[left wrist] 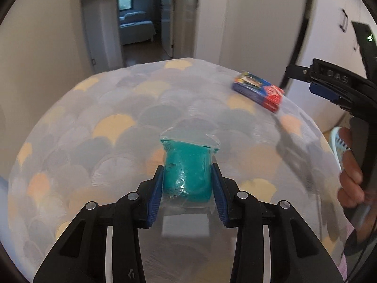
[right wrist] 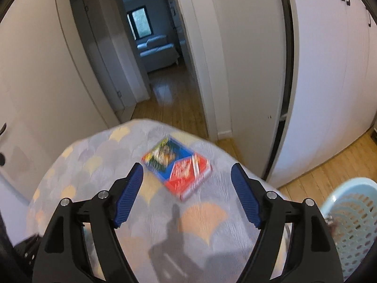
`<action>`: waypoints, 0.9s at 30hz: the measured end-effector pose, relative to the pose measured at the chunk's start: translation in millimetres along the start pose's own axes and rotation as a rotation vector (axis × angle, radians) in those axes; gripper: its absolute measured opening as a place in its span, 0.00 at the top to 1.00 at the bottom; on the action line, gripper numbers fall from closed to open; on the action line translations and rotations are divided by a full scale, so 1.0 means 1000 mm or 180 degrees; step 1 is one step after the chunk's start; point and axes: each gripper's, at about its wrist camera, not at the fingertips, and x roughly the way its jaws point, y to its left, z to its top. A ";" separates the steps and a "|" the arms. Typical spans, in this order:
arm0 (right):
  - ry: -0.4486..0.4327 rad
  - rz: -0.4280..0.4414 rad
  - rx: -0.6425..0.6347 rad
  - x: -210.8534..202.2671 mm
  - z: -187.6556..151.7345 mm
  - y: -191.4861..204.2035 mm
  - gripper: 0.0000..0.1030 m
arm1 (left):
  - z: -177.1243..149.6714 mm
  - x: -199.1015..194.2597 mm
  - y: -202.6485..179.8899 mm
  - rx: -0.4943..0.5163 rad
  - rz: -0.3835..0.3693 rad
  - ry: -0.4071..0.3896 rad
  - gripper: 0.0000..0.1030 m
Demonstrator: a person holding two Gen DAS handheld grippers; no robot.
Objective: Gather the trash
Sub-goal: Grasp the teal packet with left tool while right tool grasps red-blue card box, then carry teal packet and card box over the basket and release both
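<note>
A teal lump in a clear plastic bag [left wrist: 187, 151] lies on the table with the scale-patterned cloth [left wrist: 94, 141]. My left gripper [left wrist: 187, 166] has its blue pads against both sides of the bag, shut on it. A flat blue and red box [left wrist: 258, 89] lies near the table's far right edge. In the right wrist view the same box [right wrist: 176, 167] is blurred and sits just beyond my right gripper [right wrist: 186, 165]. That gripper is open above the cloth [right wrist: 94, 165] with nothing between its fingers. A hand [left wrist: 351, 176] holds it at the right of the left wrist view.
A light blue perforated basket [right wrist: 348, 212] stands on the wooden floor to the right of the table. Behind the table are white walls, an open doorway [right wrist: 153, 59] to a dim room and white wardrobe doors [right wrist: 329, 70].
</note>
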 end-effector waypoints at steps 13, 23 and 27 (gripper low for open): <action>0.0647 0.0081 -0.0139 0.080 0.017 0.001 0.26 | -0.004 0.001 0.012 -0.0129 -0.0186 -0.0128 0.63; 0.0764 0.0193 -0.0705 0.067 -0.012 0.051 0.26 | -0.005 0.000 0.011 -0.0125 -0.0204 -0.0135 0.63; 0.0790 -0.0073 -0.0621 0.076 -0.009 0.051 0.26 | -0.004 0.000 0.011 -0.0128 -0.0204 -0.0133 0.63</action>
